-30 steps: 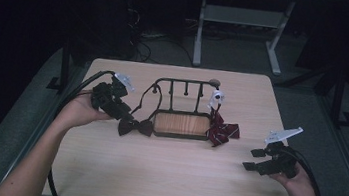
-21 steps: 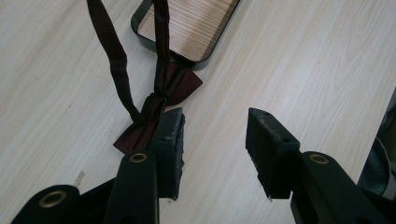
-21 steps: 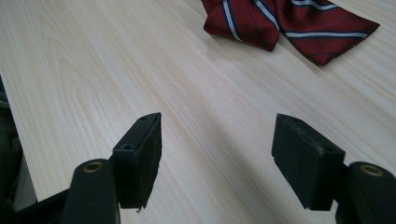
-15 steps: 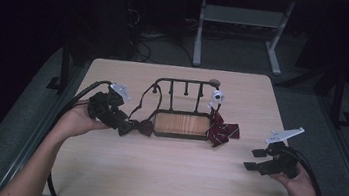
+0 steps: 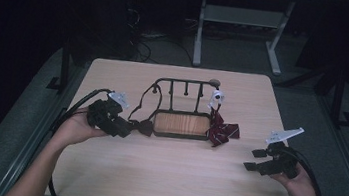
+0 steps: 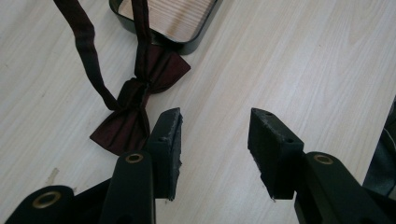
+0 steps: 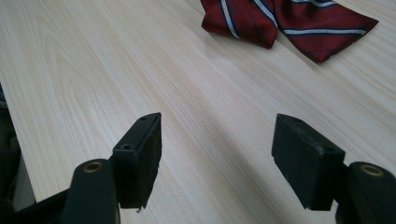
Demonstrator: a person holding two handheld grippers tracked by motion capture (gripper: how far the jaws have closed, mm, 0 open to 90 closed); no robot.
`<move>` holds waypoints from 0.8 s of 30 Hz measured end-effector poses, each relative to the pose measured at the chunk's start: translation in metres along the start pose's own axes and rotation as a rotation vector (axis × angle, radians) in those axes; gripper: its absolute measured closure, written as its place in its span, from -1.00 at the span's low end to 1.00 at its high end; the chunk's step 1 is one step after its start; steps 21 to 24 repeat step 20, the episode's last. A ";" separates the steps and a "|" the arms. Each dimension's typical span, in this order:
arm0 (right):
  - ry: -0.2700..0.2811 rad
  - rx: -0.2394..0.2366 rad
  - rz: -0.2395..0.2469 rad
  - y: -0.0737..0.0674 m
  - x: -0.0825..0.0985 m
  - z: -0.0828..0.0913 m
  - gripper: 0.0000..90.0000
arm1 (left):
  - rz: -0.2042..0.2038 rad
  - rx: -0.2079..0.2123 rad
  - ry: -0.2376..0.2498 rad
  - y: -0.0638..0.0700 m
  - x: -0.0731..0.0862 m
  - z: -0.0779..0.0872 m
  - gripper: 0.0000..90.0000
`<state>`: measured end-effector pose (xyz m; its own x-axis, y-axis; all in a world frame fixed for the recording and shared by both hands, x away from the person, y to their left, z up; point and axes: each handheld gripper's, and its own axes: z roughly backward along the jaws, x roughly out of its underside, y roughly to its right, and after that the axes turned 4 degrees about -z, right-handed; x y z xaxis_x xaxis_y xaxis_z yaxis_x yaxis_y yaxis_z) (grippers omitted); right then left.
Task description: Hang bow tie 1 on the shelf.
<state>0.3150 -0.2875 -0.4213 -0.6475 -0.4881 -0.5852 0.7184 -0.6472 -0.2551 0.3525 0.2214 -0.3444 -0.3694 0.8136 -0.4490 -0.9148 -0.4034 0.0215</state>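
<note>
The table (image 5: 167, 178) carries a dark wire rack (image 5: 181, 106) with a wooden base at its middle. A dark bow tie (image 6: 135, 105) lies flat on the tabletop just off the rack's left end, its strap running up onto the rack. A red striped tie (image 7: 289, 21) lies at the rack's right end.

The left gripper (image 6: 212, 149) sits low beside the bow tie. Its jaws have just been opening, and they stand apart with only bare wood between them; the bow lies just outside the left jaw, possibly brushing it, though that is hard to tell. The bow's long axis runs diagonally away from the jaws toward the rack.

The right gripper (image 7: 217, 154) rests released, well short of the striped tie.
</note>
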 end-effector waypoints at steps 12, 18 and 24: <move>-0.001 0.001 0.000 0.000 0.000 -0.001 -0.27 | 0.015 -0.010 0.000 0.003 0.018 -0.011 0.16; -0.006 -0.004 -0.001 0.000 0.000 -0.002 -0.27 | 0.024 -0.025 0.010 0.008 0.027 -0.016 0.04; -0.005 -0.005 -0.003 0.000 0.000 -0.002 -0.27 | 0.022 -0.028 0.015 0.009 0.030 -0.019 0.00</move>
